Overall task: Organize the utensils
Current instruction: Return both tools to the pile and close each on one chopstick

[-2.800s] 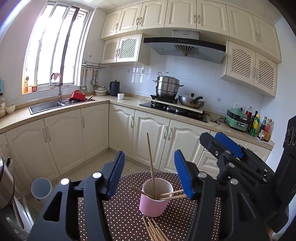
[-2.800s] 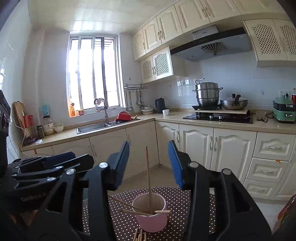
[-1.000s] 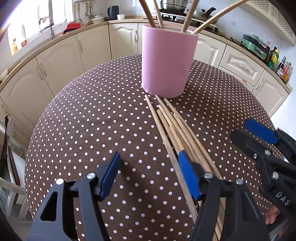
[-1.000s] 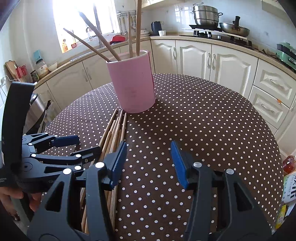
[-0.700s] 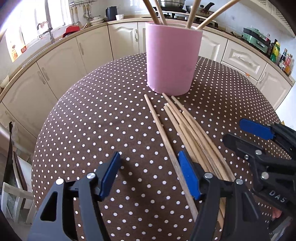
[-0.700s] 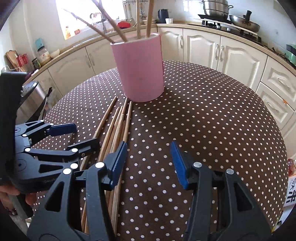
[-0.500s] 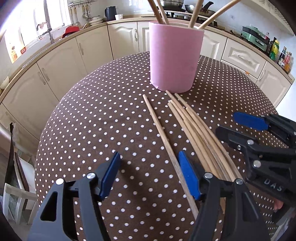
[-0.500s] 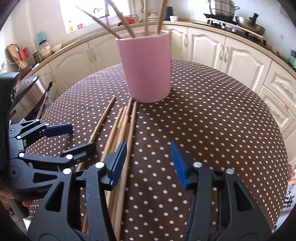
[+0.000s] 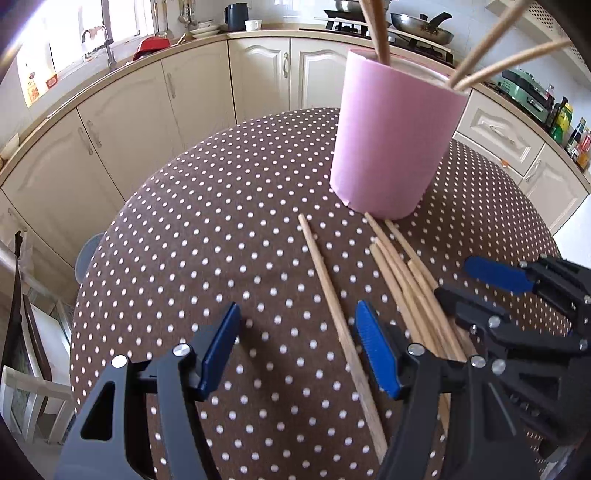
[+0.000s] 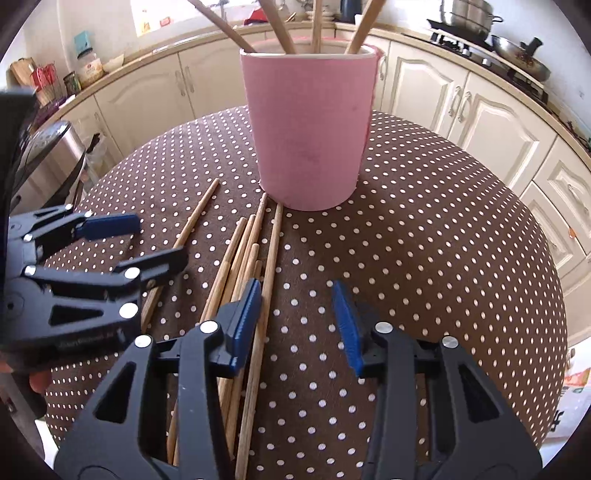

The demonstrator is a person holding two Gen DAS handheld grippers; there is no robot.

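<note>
Where the round table [image 9: 184,229] with its brown dotted cloth fills both wrist views, we find the pink cup [image 10: 308,129] standing upright on it, at 12 o'clock from the right gripper [image 10: 299,317] and at about 1 o'clock from the left gripper [image 9: 299,343]. Four chopsticks stand in the cup [image 10: 277,26], leaning against its rim. The loose chopsticks [image 10: 243,258] lie flat on the cloth in a bundle whose far tips reach almost to the cup's foot. One single chopstick [image 9: 332,306] lies apart from the bundle, on the left gripper's side. In the left wrist view this single stick runs from 12 o'clock down to 5 o'clock and passes just inside the right-hand blue pad [image 9: 376,350]; we see no pad pressing on it, and the left jaws stand wide apart. In the right wrist view the bundle lies at 9 o'clock from the gap, mostly outside and under the left-hand blue pad [image 10: 245,314], with the outermost stick just inside that pad. The right jaws have just been closing, yet a clear gap remains between them and they grip nothing. The two grippers hang side by side, near each other, over the sticks.
</note>
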